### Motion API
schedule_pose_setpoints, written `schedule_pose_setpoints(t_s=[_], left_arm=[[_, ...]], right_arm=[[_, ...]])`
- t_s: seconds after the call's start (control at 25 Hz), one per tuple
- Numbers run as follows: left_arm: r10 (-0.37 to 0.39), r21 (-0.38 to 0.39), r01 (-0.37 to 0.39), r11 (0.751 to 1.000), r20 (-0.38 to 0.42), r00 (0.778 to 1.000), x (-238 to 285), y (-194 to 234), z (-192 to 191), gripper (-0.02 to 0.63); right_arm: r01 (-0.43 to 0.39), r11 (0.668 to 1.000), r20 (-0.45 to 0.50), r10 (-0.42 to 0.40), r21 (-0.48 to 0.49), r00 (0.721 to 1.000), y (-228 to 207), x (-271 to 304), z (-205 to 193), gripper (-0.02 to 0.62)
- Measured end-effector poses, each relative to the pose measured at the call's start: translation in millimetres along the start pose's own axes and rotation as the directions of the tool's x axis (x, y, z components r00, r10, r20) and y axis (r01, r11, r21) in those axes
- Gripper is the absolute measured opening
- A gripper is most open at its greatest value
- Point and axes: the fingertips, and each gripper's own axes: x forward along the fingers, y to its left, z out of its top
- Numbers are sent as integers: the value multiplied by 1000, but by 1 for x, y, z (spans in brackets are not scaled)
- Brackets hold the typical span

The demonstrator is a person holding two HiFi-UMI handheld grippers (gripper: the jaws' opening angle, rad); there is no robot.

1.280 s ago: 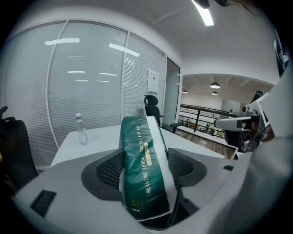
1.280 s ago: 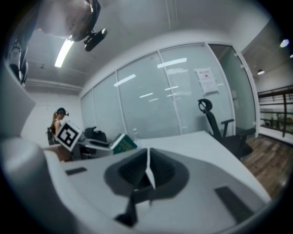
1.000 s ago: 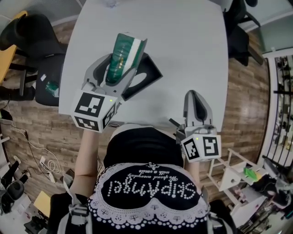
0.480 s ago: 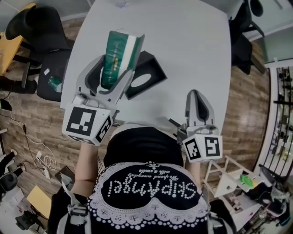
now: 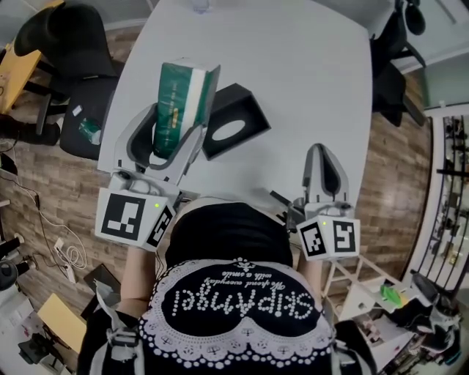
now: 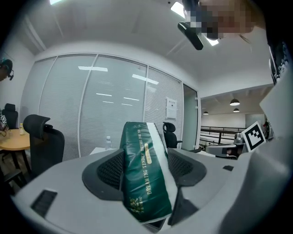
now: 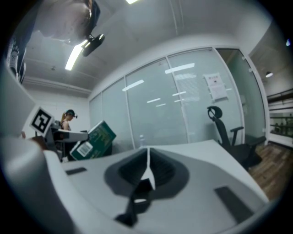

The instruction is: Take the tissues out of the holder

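My left gripper (image 5: 171, 124) is shut on a green and white tissue pack (image 5: 178, 101), held up in the air left of the black holder (image 5: 229, 119). The holder lies on the white table (image 5: 293, 80) with its oval slot facing up. In the left gripper view the tissue pack (image 6: 144, 176) fills the gap between both pads. My right gripper (image 5: 325, 167) sits near the table's front edge, jaws closed together with nothing between them. In the right gripper view the tissue pack (image 7: 94, 139) shows at the left.
A clear bottle (image 5: 200, 6) stands at the table's far edge. Black office chairs (image 5: 55, 44) stand to the left and another chair (image 5: 392, 80) to the right. A white rack (image 5: 366, 293) stands low on the right over the wooden floor.
My left gripper has carried the tissue pack up and to the left, away from the holder. The holder now lies uncovered. The right gripper has stayed put.
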Motion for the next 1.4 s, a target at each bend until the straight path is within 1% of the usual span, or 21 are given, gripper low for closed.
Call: schedule_pose_setpoints(t_s=[0.28, 0.48, 0.76, 1.4], left_arm=[[-8, -27, 7, 1000, -38, 999, -12, -6, -18, 314], [-19, -44, 16, 999, -62, 998, -15, -12, -29, 314], [-38, -45, 34, 998, -80, 996, -15, -18, -38, 313], [-55, -39, 52, 998, -77, 996, -11, -23, -32, 311]], right_arm=[[1, 1000, 8, -1, -2, 1000, 0, -1, 2, 35], [3, 999, -14, -4, -54, 1000, 1, -3, 1, 35], [5, 998, -20, -6, -63, 1000, 2, -5, -1, 35], [16, 998, -25, -18, -67, 1000, -3, -7, 0, 35]])
